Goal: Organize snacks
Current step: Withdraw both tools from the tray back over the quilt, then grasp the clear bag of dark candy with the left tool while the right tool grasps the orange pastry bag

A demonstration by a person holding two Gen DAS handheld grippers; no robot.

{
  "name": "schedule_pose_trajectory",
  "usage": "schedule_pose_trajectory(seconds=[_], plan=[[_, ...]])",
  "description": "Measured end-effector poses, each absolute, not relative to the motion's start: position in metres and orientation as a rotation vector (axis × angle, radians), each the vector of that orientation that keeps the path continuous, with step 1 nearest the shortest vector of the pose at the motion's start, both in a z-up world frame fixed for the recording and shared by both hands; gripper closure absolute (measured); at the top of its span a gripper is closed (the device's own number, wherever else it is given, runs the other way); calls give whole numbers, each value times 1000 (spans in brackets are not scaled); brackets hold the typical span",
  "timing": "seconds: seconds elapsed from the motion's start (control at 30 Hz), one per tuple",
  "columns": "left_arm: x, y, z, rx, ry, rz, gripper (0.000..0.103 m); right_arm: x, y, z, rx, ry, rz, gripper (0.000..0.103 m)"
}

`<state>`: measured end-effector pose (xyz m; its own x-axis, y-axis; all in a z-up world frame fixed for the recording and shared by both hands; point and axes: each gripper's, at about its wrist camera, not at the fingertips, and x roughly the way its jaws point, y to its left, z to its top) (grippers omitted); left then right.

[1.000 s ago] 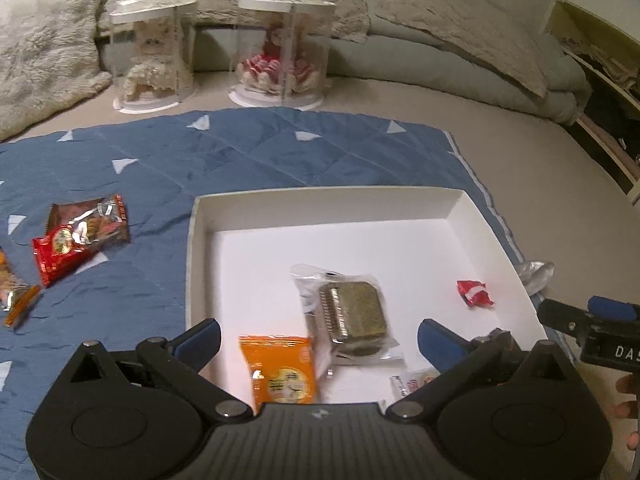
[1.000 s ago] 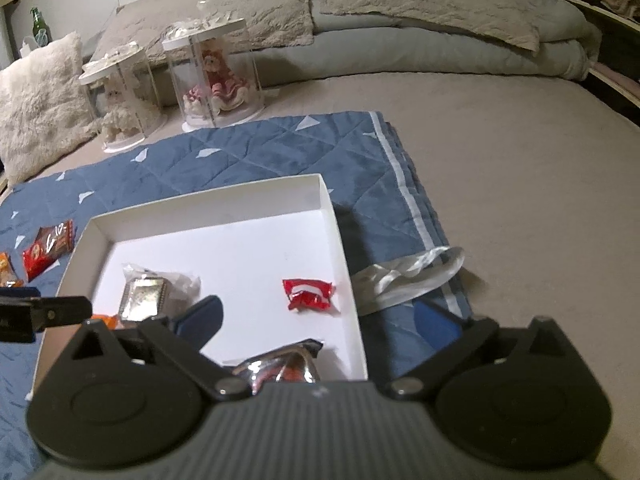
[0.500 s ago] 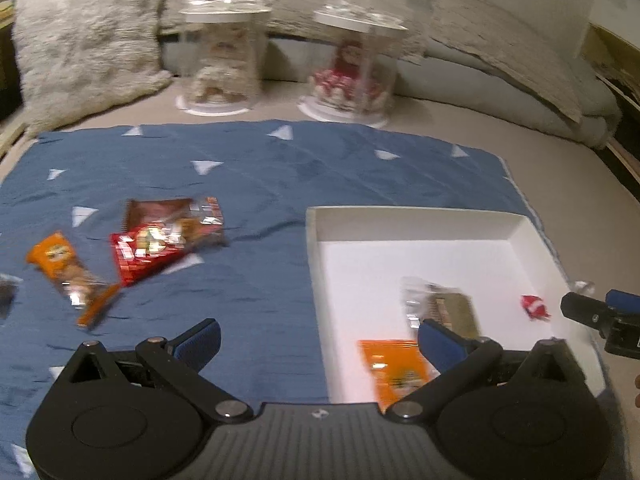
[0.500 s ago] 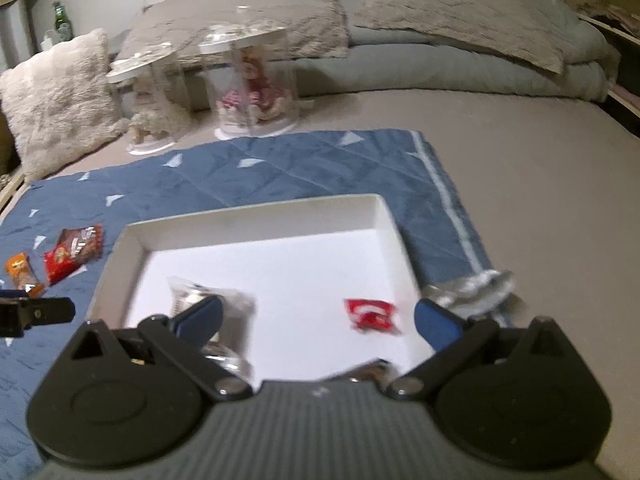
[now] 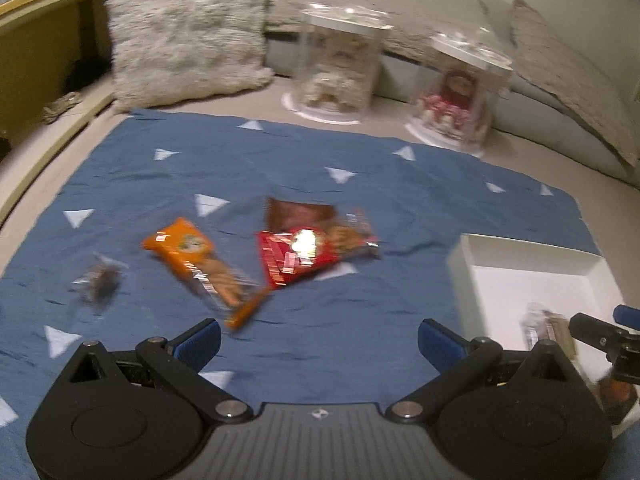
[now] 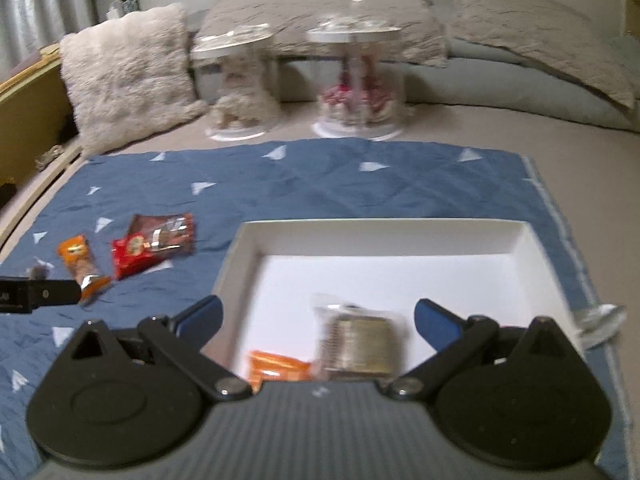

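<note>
Left wrist view: left tool w/ jaws spread wide, nothing between them, hovering over the blue blanket on the bed. View is motion-blurred. Landmark = white box, seen at the right edge. Left of the box, on the blanket: red snack pack lying partly over a brown pack; further left of the box an orange snack bar; furthest left a small dark wrapped piece, too blurred to ID. Inside the box, a clear-wrapped snack near its near-right part, partly hidden by the tool body. Right tool's finger pokes in at the right, over the box. Beyond the box, at the bed's back: two clear display cases and a fluffy pillow.

Right wrist view: right tool also wide open, empty, over the near part of the white box. In the box: clear-wrapped snack between the fingers' line, and an orange packet just left of it at the near edge. Left of the box on the blanket: red pack w/ brown pack touching it, then the orange bar, then the small dark piece. Left tool's finger shows at far left, beside the orange bar's near end. Just right of the box, a silvery wrapper at the blanket edge. Beyond the box: display cases, pillows.
</note>
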<state>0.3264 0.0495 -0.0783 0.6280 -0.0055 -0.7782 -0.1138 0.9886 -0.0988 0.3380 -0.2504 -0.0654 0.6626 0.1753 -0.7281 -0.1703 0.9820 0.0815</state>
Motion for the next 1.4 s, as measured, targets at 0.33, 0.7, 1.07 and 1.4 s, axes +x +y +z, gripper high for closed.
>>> schedule_pose_trajectory(seconds=[0.33, 0.7, 1.07, 1.4], plan=[[320, 149, -88, -156, 882, 193, 0, 342, -163, -69, -31, 791, 234, 0], [310, 254, -109, -260, 791, 260, 0, 337, -50, -96, -61, 733, 387, 0], [324, 256, -137, -72, 803, 82, 9, 351, 23, -122, -119, 719, 528, 7], [328, 254, -150, -21, 788, -14, 33, 384, 57, -144, -222, 768, 588, 28]])
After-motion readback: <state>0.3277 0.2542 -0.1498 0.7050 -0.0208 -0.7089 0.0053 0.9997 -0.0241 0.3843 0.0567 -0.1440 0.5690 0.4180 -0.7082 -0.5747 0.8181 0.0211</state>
